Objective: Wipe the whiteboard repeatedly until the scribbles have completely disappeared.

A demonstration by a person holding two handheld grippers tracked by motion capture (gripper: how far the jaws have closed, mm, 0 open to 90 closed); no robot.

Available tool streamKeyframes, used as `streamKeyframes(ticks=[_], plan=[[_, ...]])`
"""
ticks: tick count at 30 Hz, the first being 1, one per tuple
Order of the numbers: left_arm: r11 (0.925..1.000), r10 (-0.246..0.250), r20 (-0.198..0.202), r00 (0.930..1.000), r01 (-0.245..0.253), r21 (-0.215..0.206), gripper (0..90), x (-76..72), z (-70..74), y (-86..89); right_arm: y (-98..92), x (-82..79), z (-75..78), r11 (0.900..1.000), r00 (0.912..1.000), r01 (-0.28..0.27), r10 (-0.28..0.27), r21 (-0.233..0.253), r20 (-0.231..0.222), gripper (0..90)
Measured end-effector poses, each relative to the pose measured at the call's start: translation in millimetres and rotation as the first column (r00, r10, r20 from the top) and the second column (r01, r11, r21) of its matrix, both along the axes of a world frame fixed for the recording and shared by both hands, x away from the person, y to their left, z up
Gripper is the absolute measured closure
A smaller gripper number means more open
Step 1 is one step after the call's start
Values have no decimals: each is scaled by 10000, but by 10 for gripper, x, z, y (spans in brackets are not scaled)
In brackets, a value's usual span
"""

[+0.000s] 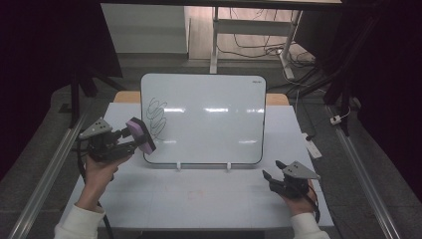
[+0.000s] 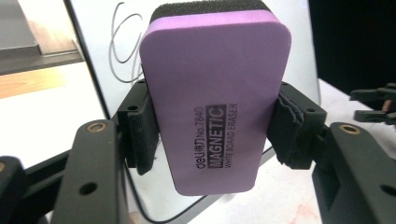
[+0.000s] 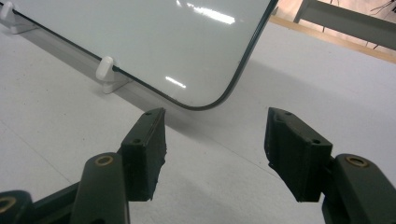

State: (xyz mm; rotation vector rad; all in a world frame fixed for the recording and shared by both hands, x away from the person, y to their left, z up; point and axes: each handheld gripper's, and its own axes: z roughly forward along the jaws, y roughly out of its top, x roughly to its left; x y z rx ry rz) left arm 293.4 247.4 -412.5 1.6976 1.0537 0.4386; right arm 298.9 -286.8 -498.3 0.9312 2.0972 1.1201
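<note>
Left gripper: jaws pinching the eraser across its short sides, purple back toward the camera, black felt face turned away toward the board. In the left gripper view the eraser stands with its long axis running up between the jaws, label reading along that axis.

Key relation: scribble lies just beyond and slightly right of the eraser, on the left part of the whiteboard. Eraser is at the board's lower left edge; whether felt touches the surface I cannot tell. The scribble's looped lines stack vertically, so its long axis is roughly parallel to the eraser's. Judgement: next move calls for pressing the felt on and sweeping up over the loops. Left hand is the nearer one by far.

Right gripper: jaws spread, holding nothing, low on the table near the board's lower right corner, apart from it.

Surface: white tabletop, board propped on two small white feet. Farther off: dark floor, desk legs and loose cables behind
</note>
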Motion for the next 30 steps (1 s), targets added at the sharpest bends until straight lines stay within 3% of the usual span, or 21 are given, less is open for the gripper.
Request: streamKeyframes(ticks=[14, 19, 30], plan=[[9983, 520, -120, 9986, -516, 272, 397, 138, -17, 59, 5, 8, -16, 9999, 10000, 18, -19, -130, -18, 384], [9969, 672, -218, 9975, -663, 436, 398, 300, 23, 51, 8, 10, -24, 9999, 10000, 29, -29, -110, -47, 383], [9883, 1122, -433, 9927, -1070, 1084, 399, 744, 258, -1, 5, 11, -26, 10000, 10000, 36, -36, -83, -36, 381]])
